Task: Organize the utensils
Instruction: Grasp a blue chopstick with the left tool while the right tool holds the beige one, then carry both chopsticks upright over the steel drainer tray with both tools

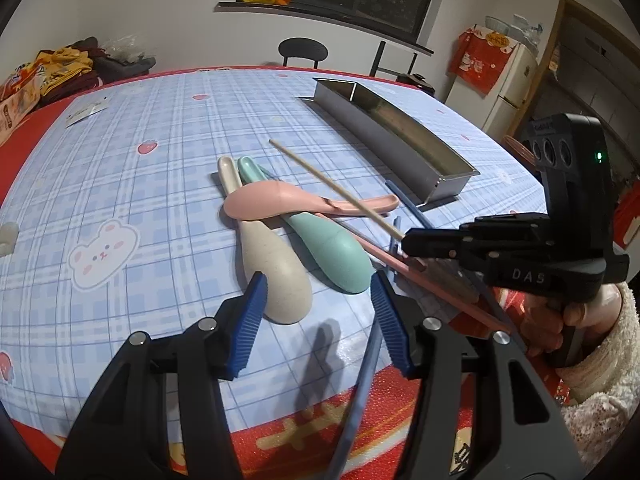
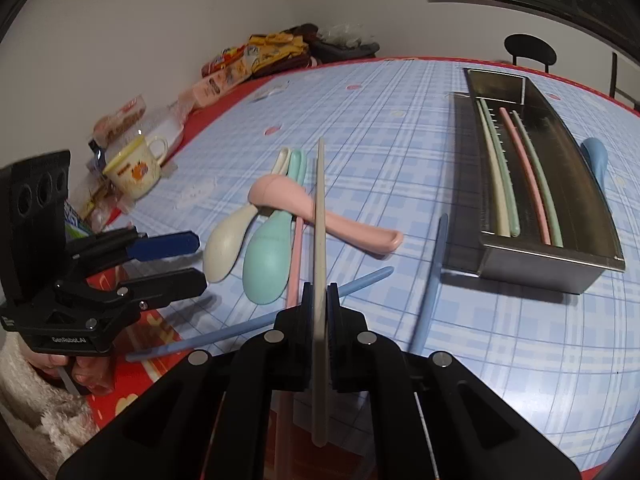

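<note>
1. Left wrist view: the left gripper [image 1: 318, 320] hangs with its blue pads spread about halfway, pinching nothing. Its left pad sits over the bowl of the beige spoon [image 1: 264, 268]; a blue chopstick [image 1: 360, 384] runs under its right pad.
2. Same view, taking the steel tray [image 1: 394, 144] as the landmark: the beige spoon, the teal spoon [image 1: 324, 248] and the pink spoon [image 1: 296, 202], which lies across the other two, are piled on the tabletop [image 1: 140, 184] to the near left of the tray.
3. Same view: the right gripper [image 1: 408, 240] comes in from the right, below the tray's near end, pressed onto a beige chopstick [image 1: 332, 184] that slants away over the pink spoon's handle.
4. Right wrist view: the right gripper [image 2: 318, 300] has its pads clamped together on the beige chopstick [image 2: 320, 240], which points forward past the spoon pile.
5. Same view: the steel tray [image 2: 592, 200] lies to the right of the gripper and holds four chopsticks [image 2: 524, 176] lengthwise. A blue spoon [image 2: 596, 156] lies just beyond the tray's right wall. Two blue chopsticks [image 2: 430, 276] and a pink chopstick [image 2: 294, 264] lie on the tabletop left of the tray.
6. Same view: the left gripper [image 2: 192, 260] is far left of the tray, pads apart and empty.
</note>
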Available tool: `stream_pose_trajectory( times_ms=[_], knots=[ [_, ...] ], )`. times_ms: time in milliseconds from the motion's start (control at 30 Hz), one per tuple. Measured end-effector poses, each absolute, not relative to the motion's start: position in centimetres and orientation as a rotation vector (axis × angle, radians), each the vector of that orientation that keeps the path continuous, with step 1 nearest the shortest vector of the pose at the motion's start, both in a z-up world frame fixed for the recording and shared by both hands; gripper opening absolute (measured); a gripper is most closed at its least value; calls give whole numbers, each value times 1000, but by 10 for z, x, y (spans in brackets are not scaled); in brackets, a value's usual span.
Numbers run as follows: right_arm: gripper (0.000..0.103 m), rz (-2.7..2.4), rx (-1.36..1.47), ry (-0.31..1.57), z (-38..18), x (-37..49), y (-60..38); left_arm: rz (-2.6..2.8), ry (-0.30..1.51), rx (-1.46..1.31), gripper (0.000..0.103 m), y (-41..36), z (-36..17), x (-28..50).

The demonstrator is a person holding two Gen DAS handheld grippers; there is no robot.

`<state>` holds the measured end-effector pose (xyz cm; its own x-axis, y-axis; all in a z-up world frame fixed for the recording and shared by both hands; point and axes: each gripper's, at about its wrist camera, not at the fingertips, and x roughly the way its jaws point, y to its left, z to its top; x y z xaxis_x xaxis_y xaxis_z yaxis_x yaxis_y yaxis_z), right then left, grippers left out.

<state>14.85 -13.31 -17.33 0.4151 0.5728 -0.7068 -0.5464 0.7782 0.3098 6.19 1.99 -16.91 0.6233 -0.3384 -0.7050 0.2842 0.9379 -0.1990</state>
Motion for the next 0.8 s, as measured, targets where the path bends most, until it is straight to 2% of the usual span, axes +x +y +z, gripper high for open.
stream_pose_trajectory(
  times_ms=[67, 300, 433, 567, 800],
  knots=[
    [7, 697, 64, 882, -171, 148, -140, -366, 836, -43, 53, 16, -169, 62],
    [7, 694, 114, 844, -167, 147, -150, -430, 886, 175, 34, -22, -174, 51],
    [7, 699, 119, 837, -166, 146, -151, -468, 902, 243, 30, -33, -175, 46],
    [7, 699, 123, 835, -166, 145, -152, -454, 931, 299, 22, -37, -180, 50],
    [7, 696, 129, 839, -166, 146, -152, -489, 936, 348, 20, -38, -181, 53]
  ],
)
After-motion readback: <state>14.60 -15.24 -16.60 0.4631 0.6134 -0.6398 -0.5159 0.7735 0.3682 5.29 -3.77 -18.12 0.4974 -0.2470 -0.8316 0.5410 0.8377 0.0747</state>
